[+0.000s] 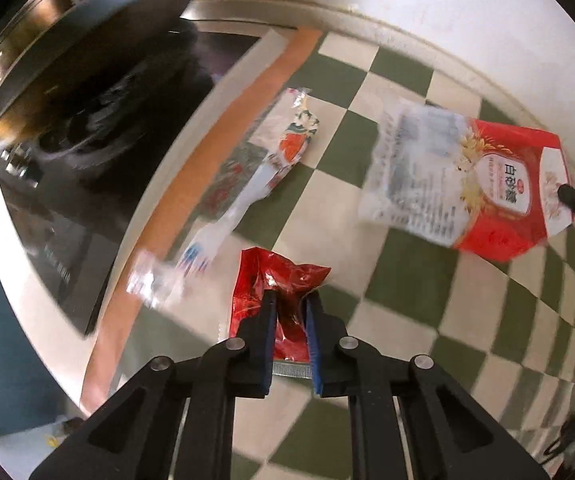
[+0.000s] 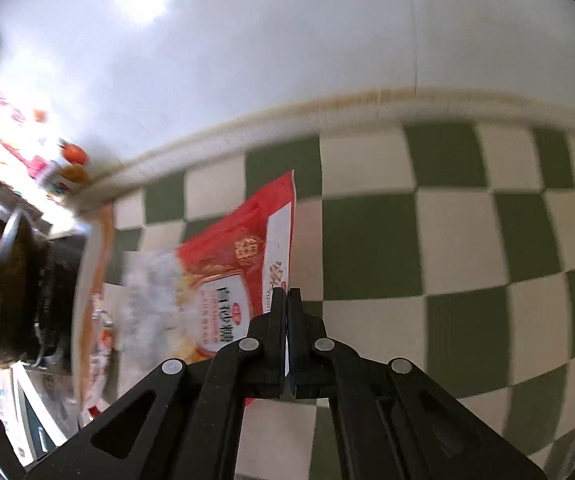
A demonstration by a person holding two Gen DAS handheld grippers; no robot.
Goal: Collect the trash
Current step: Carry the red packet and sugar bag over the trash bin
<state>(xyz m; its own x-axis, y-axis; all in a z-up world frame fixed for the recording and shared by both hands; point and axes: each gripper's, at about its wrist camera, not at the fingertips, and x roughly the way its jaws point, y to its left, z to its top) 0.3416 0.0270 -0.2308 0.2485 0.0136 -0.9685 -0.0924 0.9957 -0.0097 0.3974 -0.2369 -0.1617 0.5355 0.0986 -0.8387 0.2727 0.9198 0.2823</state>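
- My left gripper (image 1: 290,300) is closed on a red wrapper (image 1: 275,280); the blue pads pinch its crumpled top edge. It is a thin, shiny foil, full of folds, with a silver strip at the bottom edge.
- My right gripper (image 2: 286,294) is closed tight on the white edge of a sugar bag (image 2: 223,280). In the left view the same bag (image 1: 467,180) hangs above the cloth, held at its right corner by the black tip of this gripper (image 1: 571,196).
- The sugar bag is soft plastic, red and white, with a clear wrinkled part where I see small printed text, too blurred to read. On the white oval label stand big Chinese characters, with gold grain ears around them.
- A long clear wrapper (image 1: 255,168) lies flat on the cloth, just beside the red one. It has a printed figure in orange and blue; its writing I cannot read.
- The tablecloth (image 1: 407,280) is smooth, in green and cream squares, with an orange border.
- A dark round pan (image 1: 87,92) with a metal rim sits on a black stove (image 1: 59,232) at the left.
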